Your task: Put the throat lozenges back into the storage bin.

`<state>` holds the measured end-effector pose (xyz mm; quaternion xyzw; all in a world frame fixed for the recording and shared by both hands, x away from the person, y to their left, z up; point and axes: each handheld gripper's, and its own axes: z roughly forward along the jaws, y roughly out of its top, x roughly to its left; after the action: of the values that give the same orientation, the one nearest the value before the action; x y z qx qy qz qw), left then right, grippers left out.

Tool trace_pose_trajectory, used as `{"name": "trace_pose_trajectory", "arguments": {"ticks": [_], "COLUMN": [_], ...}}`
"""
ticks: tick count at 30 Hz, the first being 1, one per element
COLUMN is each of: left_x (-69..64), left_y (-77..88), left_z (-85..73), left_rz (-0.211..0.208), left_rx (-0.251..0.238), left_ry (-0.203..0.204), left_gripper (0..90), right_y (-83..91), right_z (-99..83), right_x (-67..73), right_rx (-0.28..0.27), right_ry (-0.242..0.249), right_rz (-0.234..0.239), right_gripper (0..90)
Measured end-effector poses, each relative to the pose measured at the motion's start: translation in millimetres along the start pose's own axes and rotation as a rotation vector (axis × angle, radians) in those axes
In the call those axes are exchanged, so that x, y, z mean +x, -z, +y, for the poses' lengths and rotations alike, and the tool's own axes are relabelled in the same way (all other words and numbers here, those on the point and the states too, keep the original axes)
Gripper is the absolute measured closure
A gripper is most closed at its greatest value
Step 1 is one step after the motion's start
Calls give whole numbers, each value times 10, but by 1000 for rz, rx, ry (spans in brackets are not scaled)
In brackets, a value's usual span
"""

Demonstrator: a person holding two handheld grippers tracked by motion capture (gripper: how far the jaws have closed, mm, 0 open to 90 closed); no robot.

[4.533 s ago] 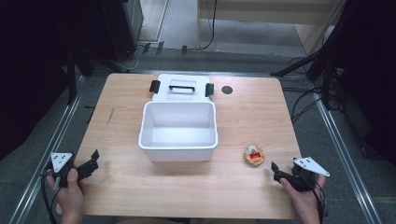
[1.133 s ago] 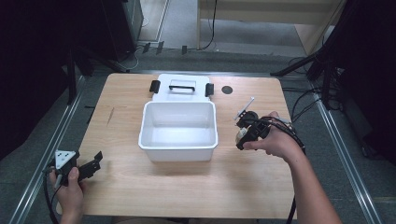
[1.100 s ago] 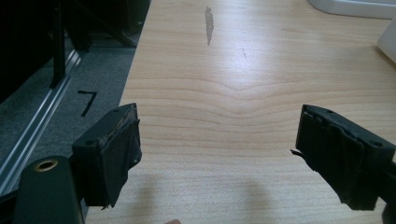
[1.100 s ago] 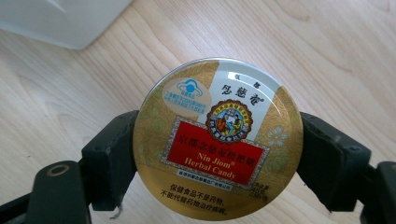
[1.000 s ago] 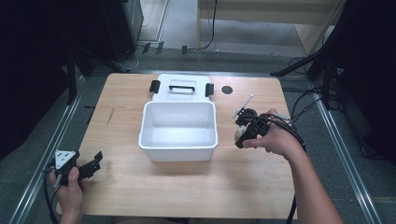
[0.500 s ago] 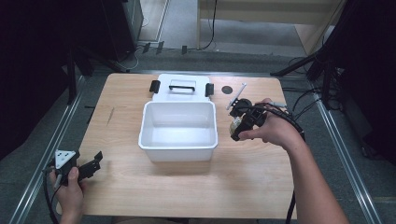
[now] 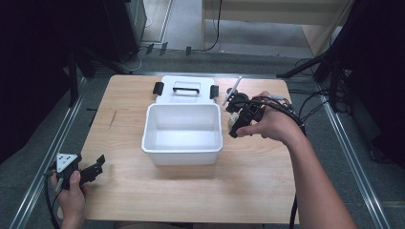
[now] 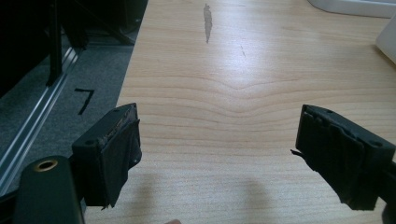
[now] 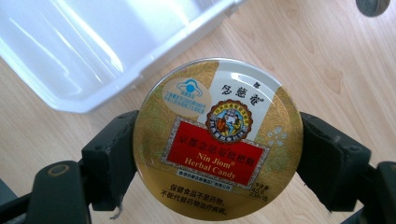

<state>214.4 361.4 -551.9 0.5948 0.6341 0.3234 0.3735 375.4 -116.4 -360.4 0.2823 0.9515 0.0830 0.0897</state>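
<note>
Right claw clamps Nin Jiom herbal candy tin beside white bin; left claw spread wide over desk.

- A light wooden table with visible grain stands on a grey carpeted floor.
- Metal rails run along both sides of it.
- Black stands and cables crowd the dark surroundings.
- A pale wooden cabinet sits beyond.

The jaws clamp a round gold candy tin above the wooden table, beside a white bin.
</note>
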Motion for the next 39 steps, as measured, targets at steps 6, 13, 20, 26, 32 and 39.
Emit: {"name": "trace_pose_trajectory", "arguments": {"ticks": [6, 13, 20, 26, 32, 39], "left_x": [1, 0, 2, 1, 2, 3], "left_y": [1, 0, 1, -2, -2, -4], "left_z": [1, 1, 2, 2, 3, 4], "left_rz": [-3, -3, -5, -6, -8, -10], "left_rx": [2, 2, 5, 5, 7, 8], "left_ry": [-2, -3, -2, -4, -3, -4], "left_gripper": [147, 147, 147, 147, 147, 147], "right_y": [41, 73, 90, 76, 33, -50], "right_z": [113, 247, 344, 442, 528, 613], "right_x": [44, 125, 180, 248, 306, 376], "right_rx": [-1, -4, -4, -3, -4, -6], "right_ry": [23, 53, 77, 99, 123, 158], "right_rz": [3, 6, 6, 10, 15, 19], "right_gripper": [203, 203, 203, 203, 203, 203]}}
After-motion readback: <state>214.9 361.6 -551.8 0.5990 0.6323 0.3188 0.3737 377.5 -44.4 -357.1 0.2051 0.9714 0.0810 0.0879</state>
